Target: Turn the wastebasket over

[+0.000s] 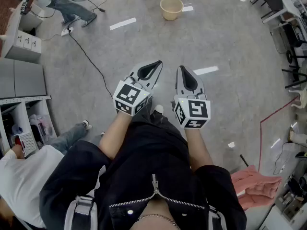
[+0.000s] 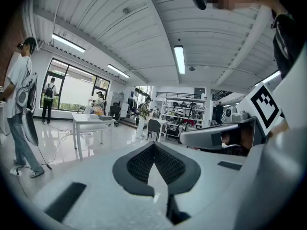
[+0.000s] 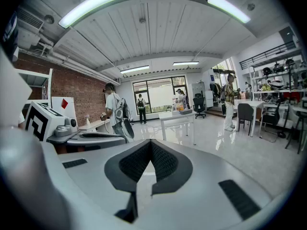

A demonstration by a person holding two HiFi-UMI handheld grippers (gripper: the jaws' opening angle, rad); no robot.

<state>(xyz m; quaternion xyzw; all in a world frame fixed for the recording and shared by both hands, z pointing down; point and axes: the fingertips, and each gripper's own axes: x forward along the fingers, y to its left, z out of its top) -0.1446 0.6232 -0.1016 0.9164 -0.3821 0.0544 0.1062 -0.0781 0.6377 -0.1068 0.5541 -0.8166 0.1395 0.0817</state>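
Grey jaws of left gripper [image 1: 158,63] and right gripper [image 1: 182,69] tight together, empty, well apart from the beige wastebasket [image 1: 171,14]

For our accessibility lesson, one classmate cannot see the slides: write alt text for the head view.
A person in black holds the left gripper and the right gripper, both shut and empty, side by side above a grey floor. Well ahead of them a beige wastebasket stands upright, mouth up, untouched.
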